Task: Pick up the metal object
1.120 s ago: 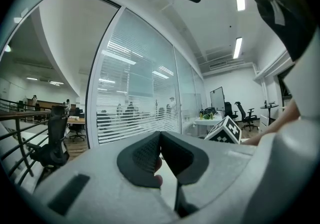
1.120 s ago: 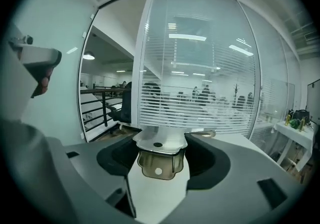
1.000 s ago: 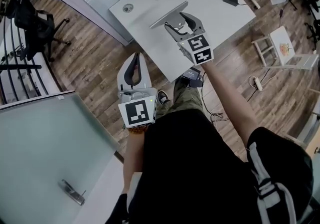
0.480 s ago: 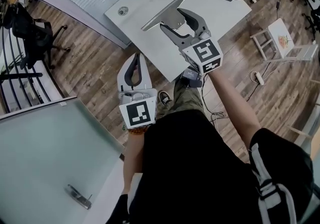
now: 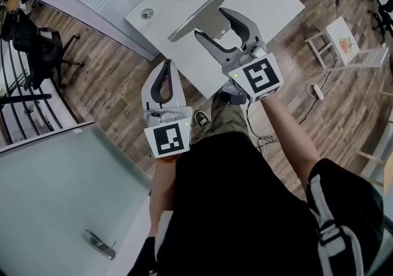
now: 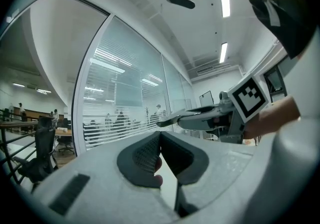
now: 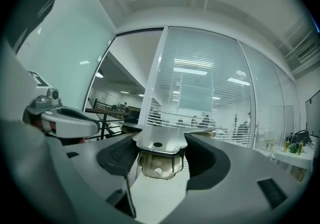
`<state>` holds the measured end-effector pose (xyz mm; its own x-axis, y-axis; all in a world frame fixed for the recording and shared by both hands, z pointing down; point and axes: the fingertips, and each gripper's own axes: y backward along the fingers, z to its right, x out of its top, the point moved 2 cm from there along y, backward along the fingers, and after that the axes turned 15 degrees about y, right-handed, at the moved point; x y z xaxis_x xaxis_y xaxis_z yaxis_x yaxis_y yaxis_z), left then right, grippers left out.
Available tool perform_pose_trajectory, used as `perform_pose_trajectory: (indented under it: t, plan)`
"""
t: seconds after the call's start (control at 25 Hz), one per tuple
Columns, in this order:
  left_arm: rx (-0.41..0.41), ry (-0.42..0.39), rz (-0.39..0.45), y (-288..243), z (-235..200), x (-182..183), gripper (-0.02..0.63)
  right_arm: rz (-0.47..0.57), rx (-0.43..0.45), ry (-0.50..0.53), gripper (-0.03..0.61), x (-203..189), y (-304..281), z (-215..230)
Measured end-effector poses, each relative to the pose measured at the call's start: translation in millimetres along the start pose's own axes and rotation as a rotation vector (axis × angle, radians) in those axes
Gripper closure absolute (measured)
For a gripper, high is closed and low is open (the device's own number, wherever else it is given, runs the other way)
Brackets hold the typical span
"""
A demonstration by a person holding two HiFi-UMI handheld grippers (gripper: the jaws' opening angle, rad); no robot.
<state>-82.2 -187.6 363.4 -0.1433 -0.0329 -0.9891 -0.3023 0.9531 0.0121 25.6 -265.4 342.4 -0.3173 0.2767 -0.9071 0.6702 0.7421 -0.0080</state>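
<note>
We judge the step in hand to be the lift itself. On the left, the left gripper (image 5: 166, 67) hangs off the near edge of the worktop (image 5: 264, 7), over the wood floor and well apart from the work; it has no part to play here, and it is best left out of the way. To its right, the metal object (image 5: 198, 15), a flat plate with a long bar running away to the left, sits over the worktop in the grasp of the right gripper (image 5: 212, 24). Because that bar overhangs far to one side of the grasp, we would raise it slowly and level, with a firm squeeze, so the long end does not swing down or twist out between the pads (image 7: 117, 155). Whether the far end is already clear of the worktop we cannot tell from above.

As for the grippers: the left one has its jaws together, tips meeting, with nothing between them. The right one has its jaws partly apart, spread only as wide as the plate, and clamped on both edges of it. In the right gripper view the plate lies flat and centred between the dark pads, with a small hole in its middle.
</note>
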Motion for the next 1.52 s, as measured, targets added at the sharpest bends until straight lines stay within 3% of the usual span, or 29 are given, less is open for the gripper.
perform_pose_trajectory:
  t: [0.28, 1.08, 1.24, 1.52]
  plan:
    - [-0.010, -0.004, 0.038, -6.5, -0.3, 13.3, 0.598, 0.019, -0.040, -0.013, 0.290, 3.1, 17.6, 5.6]
    - [-0.010, -0.005, 0.049, -4.8, 11.5, 2.1, 0.598, -0.184, -0.084, -0.051, 0.290, -38.7, 64.8, -7.0]
    - [-0.009, -0.007, 0.042, -2.4, 12.0, -1.3, 0.598, -0.138, -0.106, -0.048, 0.290, -40.3, 67.8, -9.2]
    - [-0.004, 0.010, 0.011, 0.8, 15.4, -13.0, 0.598, -0.150, -0.109, -0.022, 0.290, -46.2, 74.6, -12.2]
